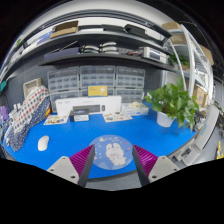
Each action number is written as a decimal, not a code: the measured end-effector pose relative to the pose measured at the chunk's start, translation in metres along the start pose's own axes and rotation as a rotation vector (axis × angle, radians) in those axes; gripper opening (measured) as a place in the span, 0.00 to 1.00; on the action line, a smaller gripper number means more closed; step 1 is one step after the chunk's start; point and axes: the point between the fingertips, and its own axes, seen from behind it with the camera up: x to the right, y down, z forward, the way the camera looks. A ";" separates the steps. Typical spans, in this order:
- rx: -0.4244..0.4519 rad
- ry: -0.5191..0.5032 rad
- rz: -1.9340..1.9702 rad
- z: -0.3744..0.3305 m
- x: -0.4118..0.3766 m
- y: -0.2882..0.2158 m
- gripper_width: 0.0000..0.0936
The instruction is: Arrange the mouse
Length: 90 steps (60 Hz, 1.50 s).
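A white mouse [43, 143] lies on the blue table cover [110, 128], off to the left and a little beyond my left finger. A round mouse mat [113, 151] with a pale cartoon print lies on the cover between my fingers and just ahead of them. My gripper [113, 163] is open and empty, its two magenta pads [84, 160] spread wide at either side of the mat. It hangs above the table's near edge.
A green potted plant [172, 103] stands at the right. A long white box [88, 105] and small items line the back of the table. A patterned cloth [27, 112] rises at the left. Shelves with drawers fill the wall behind.
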 end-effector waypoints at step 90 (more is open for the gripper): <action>-0.332 -0.371 -0.177 0.168 -0.402 0.092 0.37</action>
